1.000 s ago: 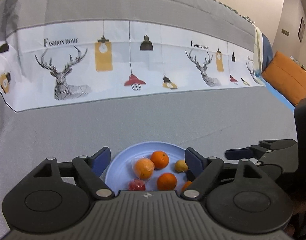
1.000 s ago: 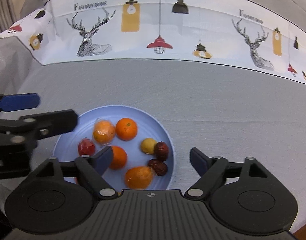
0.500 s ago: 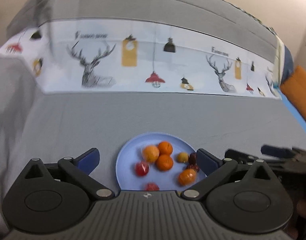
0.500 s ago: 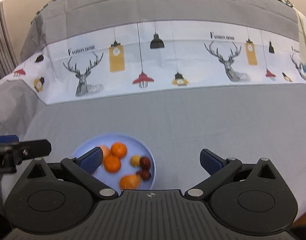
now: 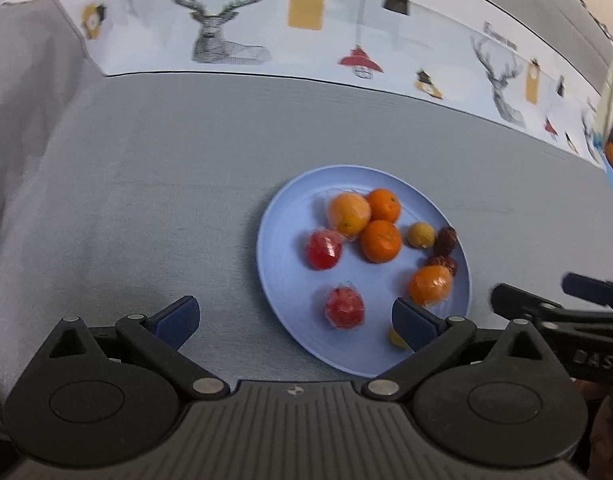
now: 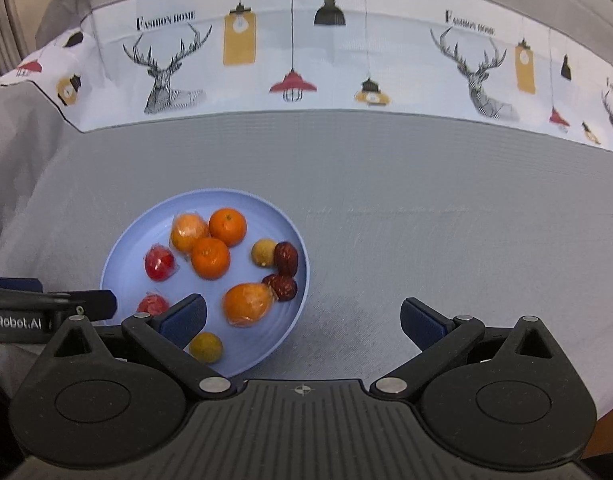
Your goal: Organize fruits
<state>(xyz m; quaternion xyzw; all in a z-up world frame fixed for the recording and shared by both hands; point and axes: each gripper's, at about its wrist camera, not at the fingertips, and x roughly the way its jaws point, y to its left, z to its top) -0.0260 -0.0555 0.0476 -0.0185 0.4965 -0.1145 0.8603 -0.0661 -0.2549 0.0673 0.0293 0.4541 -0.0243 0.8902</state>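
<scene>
The fruits lie together on the blue plate [image 6: 118,248] on the grey tabletop [image 6: 426,220]; the oranges [image 6: 210,258] look firm and round, so they probably roll, and the wrapped ones [image 6: 246,305] seem slippery. A grip across the middle seems safest. The left gripper [image 5: 294,320] and the right gripper [image 6: 302,316] both stand wide and empty, their jaws just opened.

One plate [image 6: 118,256] carries two bare oranges [image 6: 227,227], two wrapped oranges [image 6: 246,305], two wrapped red fruits [image 6: 159,263], two small yellow fruits [image 6: 263,252] and two dark red dates [image 6: 286,258].
</scene>
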